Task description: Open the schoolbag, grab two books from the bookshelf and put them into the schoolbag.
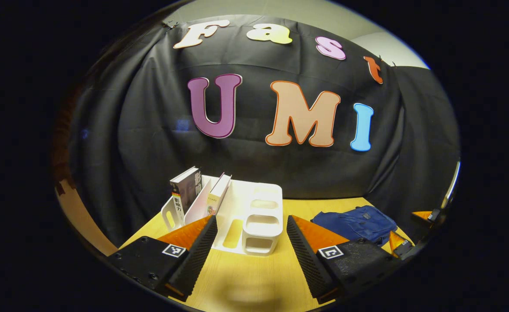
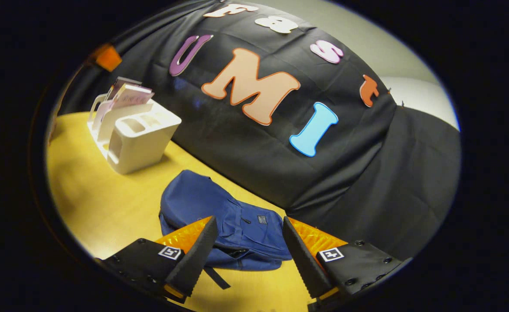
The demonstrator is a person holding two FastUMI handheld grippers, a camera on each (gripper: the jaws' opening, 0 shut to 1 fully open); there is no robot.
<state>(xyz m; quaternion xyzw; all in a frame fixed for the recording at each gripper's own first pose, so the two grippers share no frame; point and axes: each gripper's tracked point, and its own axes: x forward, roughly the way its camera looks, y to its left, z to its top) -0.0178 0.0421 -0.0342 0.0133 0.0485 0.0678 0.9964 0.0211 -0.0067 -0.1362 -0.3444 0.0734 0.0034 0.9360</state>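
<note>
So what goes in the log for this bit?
stage: start | left gripper: open | right gripper: open | schoolbag: closed | books: on bookshelf

Left gripper view: bookshelf [image 1: 237, 216] sat on table [image 1: 254, 277], lower middle of frame. Two books [image 1: 198, 193] stood in its left slots, leaning. Schoolbag [image 1: 354, 223] lay flat on table at lower right, apart from bookshelf. Wall cloth [image 1: 280, 173] hung behind both.

Right gripper view: bookshelf [image 2: 128, 130] was at upper left, schoolbag [image 2: 224, 221] at lower middle, nearer the camera, close before wall cloth.
</note>
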